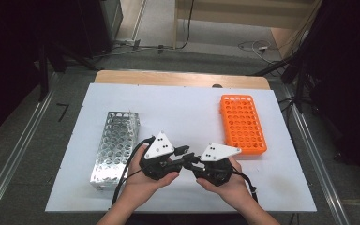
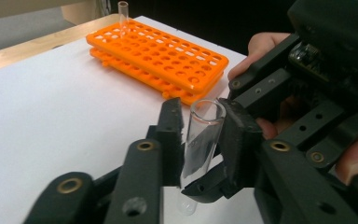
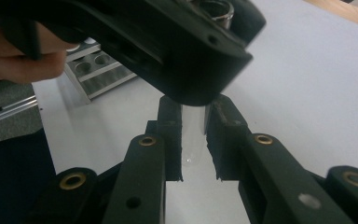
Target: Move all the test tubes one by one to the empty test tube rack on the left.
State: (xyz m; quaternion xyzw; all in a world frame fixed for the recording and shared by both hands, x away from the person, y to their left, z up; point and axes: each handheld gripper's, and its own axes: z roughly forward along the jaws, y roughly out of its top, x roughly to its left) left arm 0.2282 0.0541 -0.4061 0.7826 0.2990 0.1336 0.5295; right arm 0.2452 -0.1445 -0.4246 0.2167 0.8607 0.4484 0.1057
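Observation:
A clear test tube stands nearly upright between the pads of my left gripper, which is shut on its upper part. My right gripper is shut on the same test tube lower down, and one of its jaw tips crosses under the left jaws in the left gripper view. In the high view the left gripper and the right gripper meet tip to tip over the front middle of the white board. Each is held in a hand.
An orange tube rack lies at the right of the board, and one clear tube stands in its far corner. A metal tube rack lies at the left. The board's wooden far edge borders the floor.

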